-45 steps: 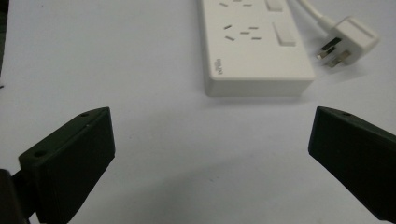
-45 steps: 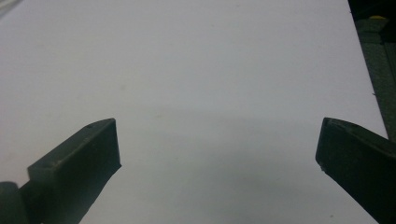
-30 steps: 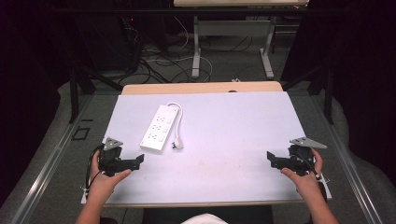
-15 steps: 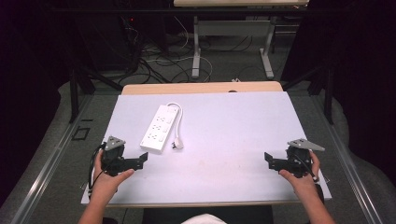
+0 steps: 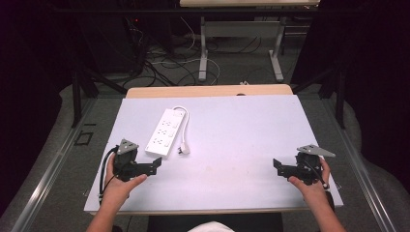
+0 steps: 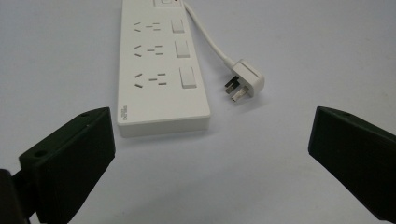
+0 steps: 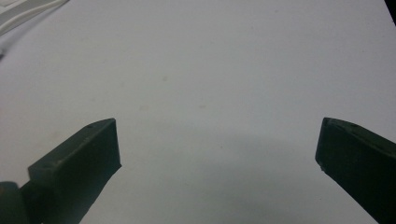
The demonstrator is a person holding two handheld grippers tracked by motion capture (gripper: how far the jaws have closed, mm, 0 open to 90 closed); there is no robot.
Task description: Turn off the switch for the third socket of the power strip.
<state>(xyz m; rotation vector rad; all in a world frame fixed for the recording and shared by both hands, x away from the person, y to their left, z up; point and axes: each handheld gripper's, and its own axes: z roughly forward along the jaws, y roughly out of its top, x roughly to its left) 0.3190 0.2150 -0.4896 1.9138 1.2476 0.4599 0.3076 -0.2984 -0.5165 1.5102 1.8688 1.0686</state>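
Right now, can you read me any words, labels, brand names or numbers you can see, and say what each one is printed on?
Power strip: two short lines of small grey print at its near left corner, too small and blurred to read.
Switches on the power strip: no marks that can be made out.
Plug and cord: no text visible.
Table: no text.
Left claw and right claw: no text on the black jaws.

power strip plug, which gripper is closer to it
Left. The left gripper sits just short of the plug and the power strip, jaws wide open, touching neither. The right gripper is far across the table, also open.
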